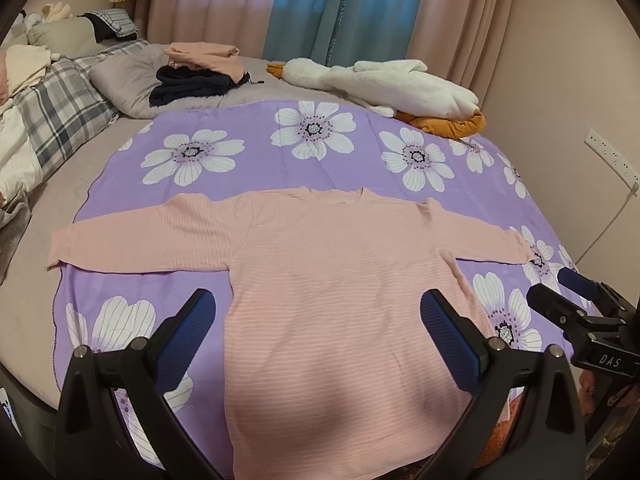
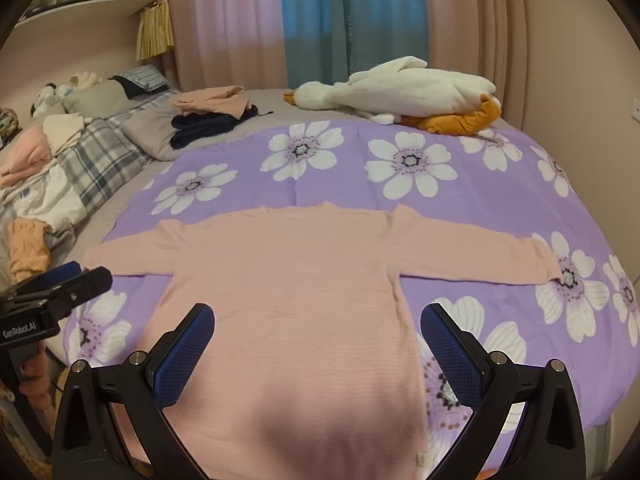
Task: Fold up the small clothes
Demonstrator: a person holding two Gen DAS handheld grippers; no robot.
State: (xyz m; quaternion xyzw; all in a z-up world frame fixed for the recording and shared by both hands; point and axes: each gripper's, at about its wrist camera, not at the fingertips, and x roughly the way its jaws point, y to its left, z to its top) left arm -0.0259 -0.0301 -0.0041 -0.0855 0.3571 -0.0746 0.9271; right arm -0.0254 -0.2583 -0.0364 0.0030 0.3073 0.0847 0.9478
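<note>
A pink sweater (image 1: 344,280) lies flat, sleeves outspread, on a purple flowered sheet (image 1: 256,168) on the bed. The left gripper (image 1: 320,328) and right gripper (image 2: 318,328) hover above its hem, fingers apart, empty. Only the right wrist view shows crumpled peach clothing (image 2: 26,254) at the bed's left edge.

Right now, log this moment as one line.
stage: pre-fold | pink sweater: flat, sleeves spread, on floral sheet | left gripper: open | right gripper: open
</note>
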